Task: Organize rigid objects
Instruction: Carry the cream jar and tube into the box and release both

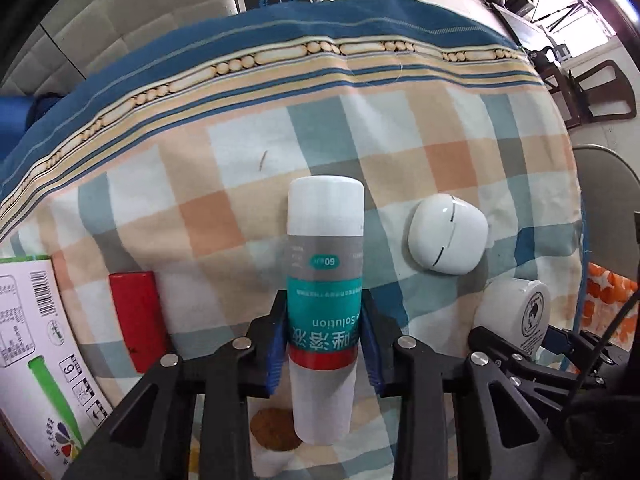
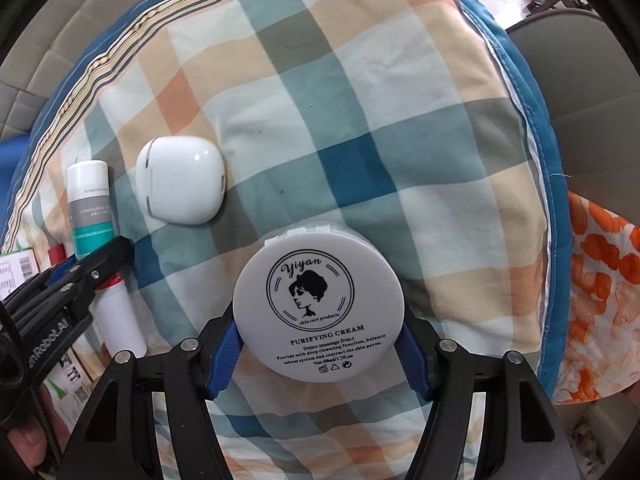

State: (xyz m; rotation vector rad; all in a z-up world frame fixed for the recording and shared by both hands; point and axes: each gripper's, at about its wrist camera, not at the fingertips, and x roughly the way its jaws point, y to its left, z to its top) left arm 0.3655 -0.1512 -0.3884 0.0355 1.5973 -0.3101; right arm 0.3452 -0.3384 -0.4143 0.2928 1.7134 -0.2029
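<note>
My left gripper is shut on a white and teal solution bottle, its blue pads against the bottle's label; the bottle also shows in the right wrist view. My right gripper is shut on a round white cream jar with a printed lid, which also shows in the left wrist view. A white earbud case lies on the checked cloth between the two, also in the right wrist view. A red block lies left of the bottle.
A printed carton lies at the cloth's left edge. A brown round spot shows under the left gripper. An orange patterned fabric and a grey chair lie right of the cloth.
</note>
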